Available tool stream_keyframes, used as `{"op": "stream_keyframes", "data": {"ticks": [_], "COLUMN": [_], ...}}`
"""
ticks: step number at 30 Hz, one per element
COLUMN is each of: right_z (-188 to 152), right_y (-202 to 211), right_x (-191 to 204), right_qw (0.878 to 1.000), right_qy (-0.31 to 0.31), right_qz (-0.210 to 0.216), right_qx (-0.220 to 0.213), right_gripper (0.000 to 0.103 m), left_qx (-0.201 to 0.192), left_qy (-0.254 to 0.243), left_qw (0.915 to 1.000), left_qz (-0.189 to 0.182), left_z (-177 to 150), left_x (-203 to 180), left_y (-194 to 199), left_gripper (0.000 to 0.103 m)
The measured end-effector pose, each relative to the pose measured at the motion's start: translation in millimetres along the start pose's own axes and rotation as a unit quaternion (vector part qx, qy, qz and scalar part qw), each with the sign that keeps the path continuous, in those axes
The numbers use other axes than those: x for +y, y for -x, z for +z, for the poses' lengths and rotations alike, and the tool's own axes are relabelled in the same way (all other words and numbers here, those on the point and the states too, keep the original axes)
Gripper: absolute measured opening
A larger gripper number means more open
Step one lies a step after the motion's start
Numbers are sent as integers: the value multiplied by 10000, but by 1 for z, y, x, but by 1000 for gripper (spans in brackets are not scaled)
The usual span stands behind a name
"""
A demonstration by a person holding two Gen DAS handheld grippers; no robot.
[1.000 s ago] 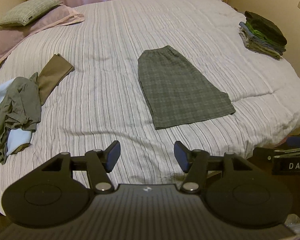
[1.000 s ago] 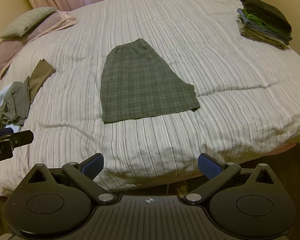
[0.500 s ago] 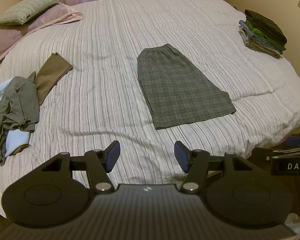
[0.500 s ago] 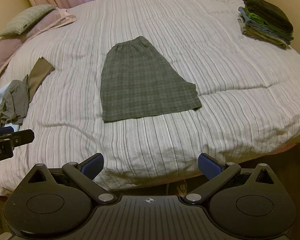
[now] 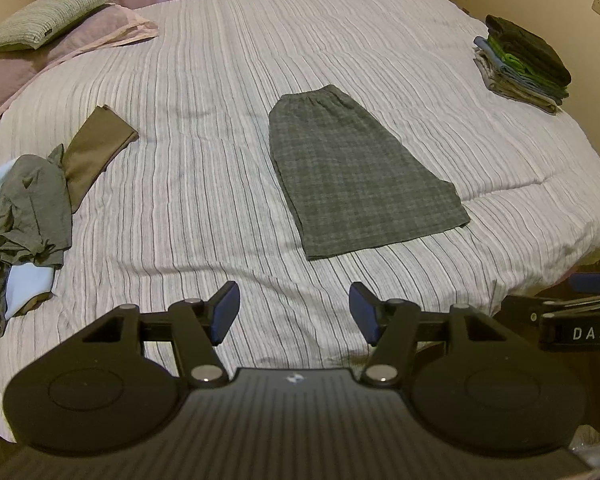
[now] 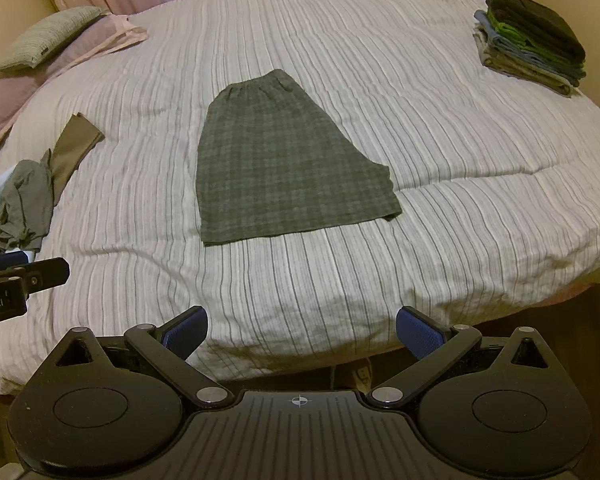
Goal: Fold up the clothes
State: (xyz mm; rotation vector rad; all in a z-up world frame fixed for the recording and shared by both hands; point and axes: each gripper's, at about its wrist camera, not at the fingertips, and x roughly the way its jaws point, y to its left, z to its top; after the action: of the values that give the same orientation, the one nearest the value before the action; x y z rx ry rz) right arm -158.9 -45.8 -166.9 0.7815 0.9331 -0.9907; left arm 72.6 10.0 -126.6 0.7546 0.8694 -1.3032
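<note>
Plaid shorts (image 5: 360,176) lie flat mid-bed (image 5: 220,80) — well apart from both grippers; left gripper (image 5: 294,312) stands partly open, right gripper (image 6: 300,334) wide open — each holding nothing
</note>
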Motion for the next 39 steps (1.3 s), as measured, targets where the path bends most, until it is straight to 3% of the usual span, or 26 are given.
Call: {"op": "stream_keyframes", "data": {"ticks": [18, 27, 39], "right_z": [9, 49, 112], "right_y": [1, -20, -55], "right_x": [-2, -18, -73], "right_qw": [9996, 9969, 9901], "right_qy": [172, 697, 1262], "right_qz": [-59, 110, 320], "right_qx": [214, 335, 526], "right_gripper": [103, 103, 103], "left_qx": [255, 381, 422], "left_qy": [102, 487, 887], "left_qw": [9996, 9978, 9940], "left_qz": [-33, 233, 472], "left_z": [5, 32, 78], "left_x": [-5, -20, -66], "left_y": [-7, -30, -73], "left_gripper": [57, 60, 61]}}
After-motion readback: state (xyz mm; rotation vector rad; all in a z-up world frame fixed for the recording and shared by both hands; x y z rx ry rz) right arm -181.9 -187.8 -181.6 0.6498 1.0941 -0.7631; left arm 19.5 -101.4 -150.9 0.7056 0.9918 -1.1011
